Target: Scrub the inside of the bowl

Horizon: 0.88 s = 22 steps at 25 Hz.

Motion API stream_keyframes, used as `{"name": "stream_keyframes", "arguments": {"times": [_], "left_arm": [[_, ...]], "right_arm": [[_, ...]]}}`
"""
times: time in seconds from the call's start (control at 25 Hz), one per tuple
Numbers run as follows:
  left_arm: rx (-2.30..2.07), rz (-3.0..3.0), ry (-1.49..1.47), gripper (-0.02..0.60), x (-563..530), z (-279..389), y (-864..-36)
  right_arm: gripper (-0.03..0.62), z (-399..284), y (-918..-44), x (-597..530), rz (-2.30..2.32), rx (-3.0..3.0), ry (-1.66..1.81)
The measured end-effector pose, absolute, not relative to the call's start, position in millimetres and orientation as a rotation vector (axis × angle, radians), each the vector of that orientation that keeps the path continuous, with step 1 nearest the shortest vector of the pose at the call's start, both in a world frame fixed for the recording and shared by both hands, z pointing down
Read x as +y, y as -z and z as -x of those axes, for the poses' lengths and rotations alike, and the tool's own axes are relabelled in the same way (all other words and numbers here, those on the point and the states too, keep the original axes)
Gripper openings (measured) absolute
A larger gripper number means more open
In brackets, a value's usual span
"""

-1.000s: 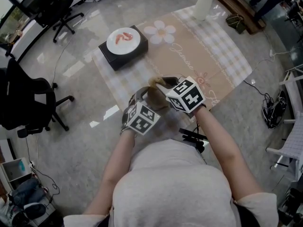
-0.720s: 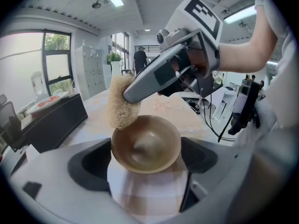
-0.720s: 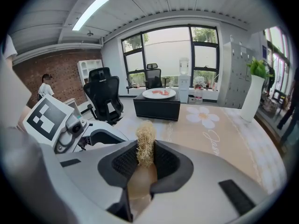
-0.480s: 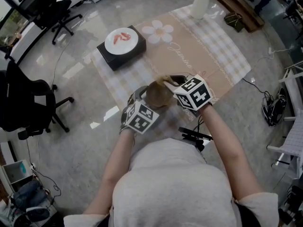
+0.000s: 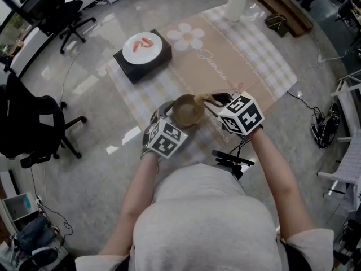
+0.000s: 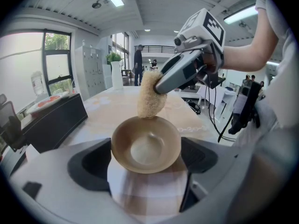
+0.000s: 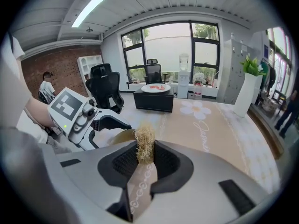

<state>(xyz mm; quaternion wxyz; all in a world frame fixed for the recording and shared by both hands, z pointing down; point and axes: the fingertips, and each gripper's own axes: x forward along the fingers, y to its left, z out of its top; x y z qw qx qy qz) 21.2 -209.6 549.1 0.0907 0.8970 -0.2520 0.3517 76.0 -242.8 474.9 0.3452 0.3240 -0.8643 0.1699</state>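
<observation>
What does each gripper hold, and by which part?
The left gripper clamps the bowl by opposite sides of its rim. The right gripper pinches the fibrous scrubber by its near end.

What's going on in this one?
A person is working with two handheld grippers. The left gripper is shut on a tan bowl, held over the patterned mat. The right gripper is shut on a fibrous scrubber, whose lower end sits at the bowl's far rim, not down in its bottom.
</observation>
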Motion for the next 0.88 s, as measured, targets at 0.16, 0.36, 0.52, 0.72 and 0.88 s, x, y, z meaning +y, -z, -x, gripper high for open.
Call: {"name": "stream_keyframes", "arguments": {"times": [0.16,0.36,0.52,0.72,0.88], "left_arm": [[-0.746,-2.664,-1.047,0.445,-209,-21,-549],[-0.739,-2.665,-1.053,0.445,-209,-21,-549],[-0.734,-2.664,-1.057,0.445,-210,-22,-549],[-0.726,-2.663,-1.064,0.445,-210,-22,-550],[-0.717,-2.662,-1.074,0.445,-210,-22,-550]], "right_arm": [[0.083,-78,-476,-230,-0.789,-2.237,-0.443],[0.083,-76,-478,-214,-0.705,-2.233,-0.453],[0.083,-69,-479,-203,-0.622,-2.238,-0.453],[0.083,-54,-484,-192,-0.511,-2.239,-0.441],[0.083,-39,-487,-190,-0.439,-2.247,-0.443]]}}
